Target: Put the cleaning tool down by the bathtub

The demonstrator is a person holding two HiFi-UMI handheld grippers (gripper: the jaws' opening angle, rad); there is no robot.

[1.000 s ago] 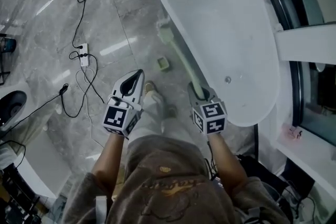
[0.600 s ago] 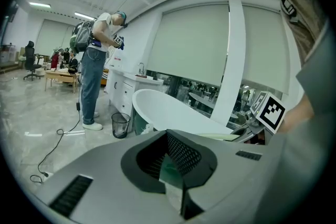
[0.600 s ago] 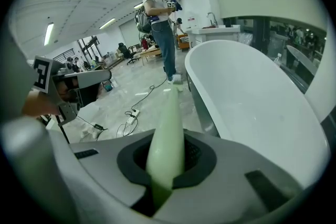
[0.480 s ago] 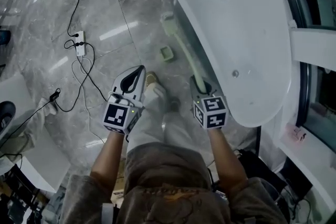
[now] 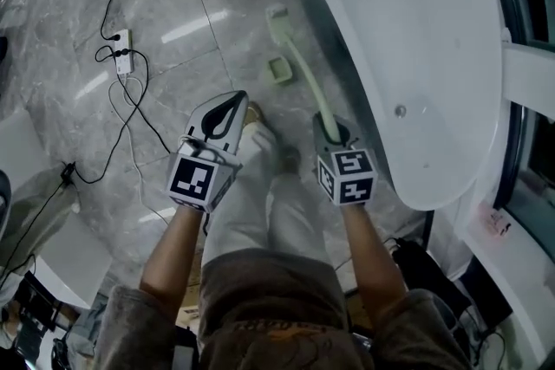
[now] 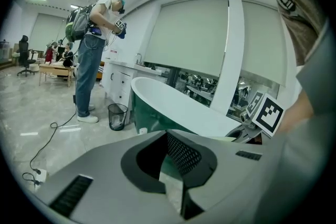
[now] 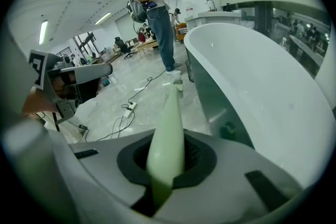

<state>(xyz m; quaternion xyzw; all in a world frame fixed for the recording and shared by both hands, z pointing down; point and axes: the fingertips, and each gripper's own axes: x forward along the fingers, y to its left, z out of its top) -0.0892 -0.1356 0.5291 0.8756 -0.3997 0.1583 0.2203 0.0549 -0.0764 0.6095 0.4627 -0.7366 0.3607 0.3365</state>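
The cleaning tool (image 5: 299, 69) is a pale green long-handled brush. Its handle runs from my right gripper (image 5: 332, 133) out over the floor along the white bathtub (image 5: 416, 30), with the brush head (image 5: 277, 17) at the far end. My right gripper is shut on the handle's near end; in the right gripper view the handle (image 7: 168, 128) passes between the jaws beside the tub wall (image 7: 262, 76). My left gripper (image 5: 223, 110) hangs to the left over the floor, shut with nothing in it (image 6: 167, 132).
A small green block (image 5: 279, 69) lies on the marble floor beside the brush. A power strip (image 5: 122, 52) with trailing cables lies to the left. In the left gripper view another person (image 6: 92, 60) stands near a waste bin (image 6: 117, 115) beyond the tub (image 6: 173, 105).
Both grippers have sunk toward the floor, and the brush has come down with the right one alongside the tub. The grip on the handle is unchanged.
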